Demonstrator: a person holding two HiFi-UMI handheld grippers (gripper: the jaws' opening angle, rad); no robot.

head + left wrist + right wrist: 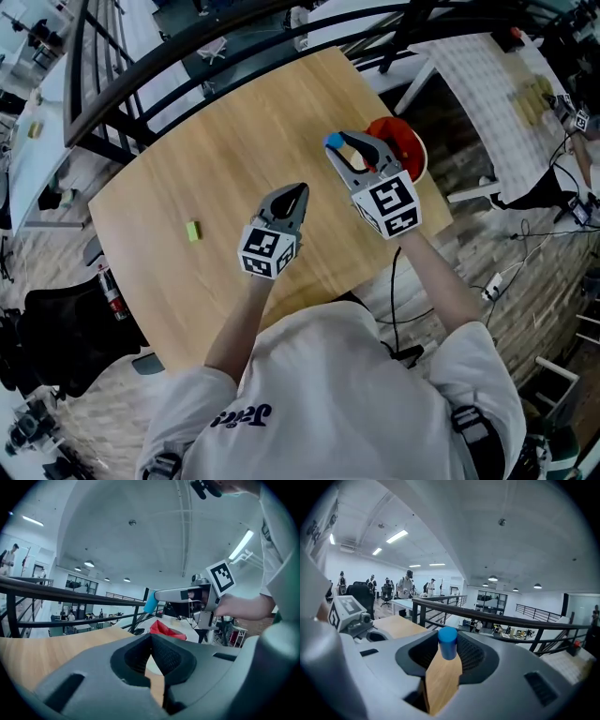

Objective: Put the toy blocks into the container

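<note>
Right gripper [339,145] fingers clenched on one blue block [447,642], a short cylinder pinched at the very tips, a pad on each side. In the right gripper view the block's long axis stands upright between the pads, flat round end on top; in the left gripper view it leans a bit, top end tipped toward the gripper body. The block is up in the air off the table [216,159], just beside the near-left rim of the container [410,150] and not inside it. Left gripper [151,639] fingers closed together at the tips, nothing between them, only bare table showing through the gap lower down; it sits near the right gripper, on its left and closer to the person in the head view, both pointing away from the body. Count: two grippers, one in each hand, each with a marker cube at the back. Two blocks in view: the blue one in the grip and one green block [193,231] lying on the table, well apart from both grippers, out to the left, long side running roughly away from the person. One container, red, at the table's far right edge, partly hidden behind the right gripper; contents can't be made out. One wooden table with rounded corners, and a dark railing [141,80] runs behind its far side.
</note>
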